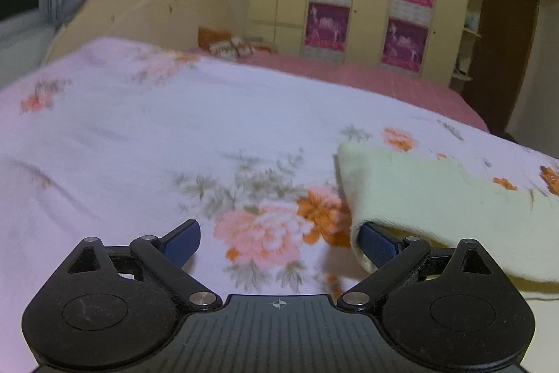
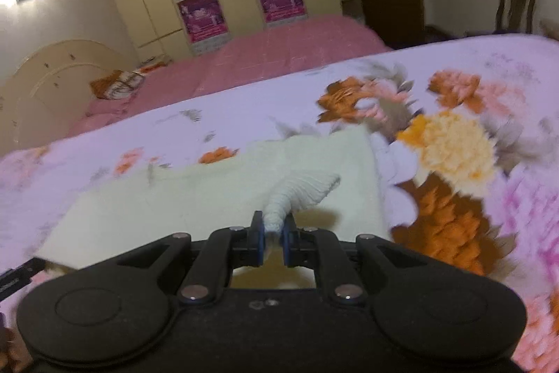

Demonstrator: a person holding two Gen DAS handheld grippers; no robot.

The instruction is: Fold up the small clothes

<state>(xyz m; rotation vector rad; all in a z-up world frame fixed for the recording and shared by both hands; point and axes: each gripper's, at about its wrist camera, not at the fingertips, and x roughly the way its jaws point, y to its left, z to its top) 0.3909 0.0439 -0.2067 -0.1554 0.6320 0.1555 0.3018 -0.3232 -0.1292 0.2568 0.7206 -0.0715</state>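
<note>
My right gripper (image 2: 273, 231) pinches a bunched corner of the pale cloth (image 2: 195, 198); it looks soft, light, limp; my left gripper (image 1: 279, 242), jaws spread, has the cloth's edge draped over one finger; I'd grip that edge.

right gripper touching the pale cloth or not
Touching. The right wrist view shows the right gripper with both fingers pinching a bunched fold of the pale cloth.

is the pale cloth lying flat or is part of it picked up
Partly picked up. The right gripper is shut on a bunched, ribbed bit of the pale yellow-green cloth garment, lifting it, while the rest lies spread on the floral bedcover.
</note>
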